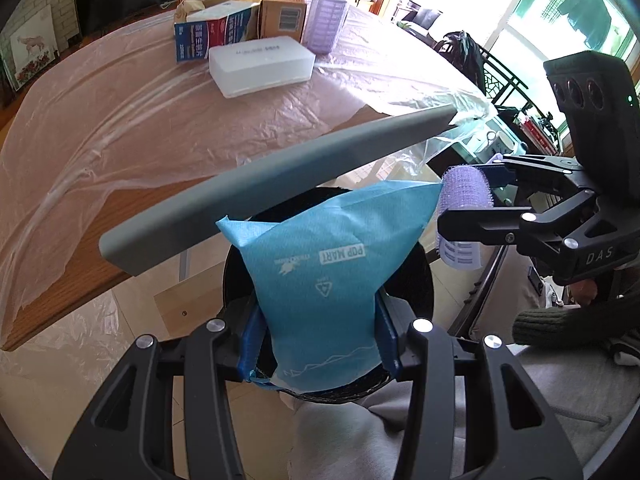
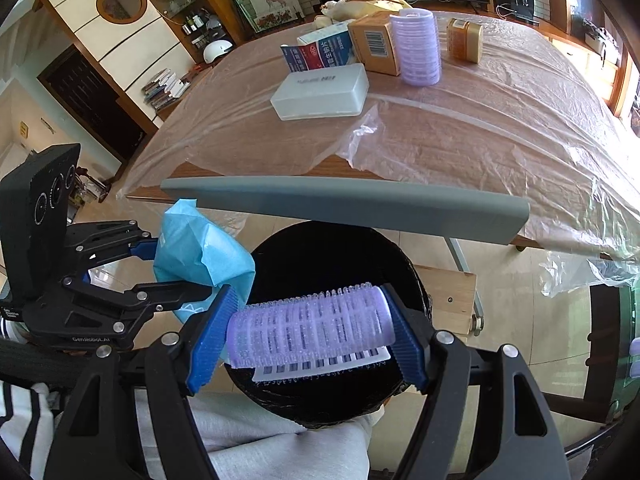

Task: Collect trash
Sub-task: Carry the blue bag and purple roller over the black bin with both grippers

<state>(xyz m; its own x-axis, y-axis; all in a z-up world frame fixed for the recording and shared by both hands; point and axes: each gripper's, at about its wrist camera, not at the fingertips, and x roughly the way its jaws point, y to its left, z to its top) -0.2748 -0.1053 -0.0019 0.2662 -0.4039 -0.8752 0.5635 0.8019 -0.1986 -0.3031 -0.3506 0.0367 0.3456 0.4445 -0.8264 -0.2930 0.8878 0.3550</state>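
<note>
My left gripper (image 1: 318, 338) is shut on a blue paper wrapper (image 1: 320, 264) printed POP MART and holds it over the black bin (image 1: 420, 280). The wrapper also shows in the right wrist view (image 2: 200, 256), with the left gripper (image 2: 180, 276) beside the bin's left rim. My right gripper (image 2: 310, 334) is shut on a purple hair roller (image 2: 310, 330) with a label, held over the black bin (image 2: 320, 256). The roller also shows in the left wrist view (image 1: 464, 192), held by the right gripper (image 1: 472, 196).
A grey bar (image 2: 344, 204) runs along the table's near edge above the bin. On the plastic-covered table (image 2: 460, 132) stand a white box (image 2: 320, 92), a blue carton (image 2: 320, 54), a cardboard box (image 2: 374, 42), a roller stack (image 2: 418, 48) and a gold jar (image 2: 464, 40).
</note>
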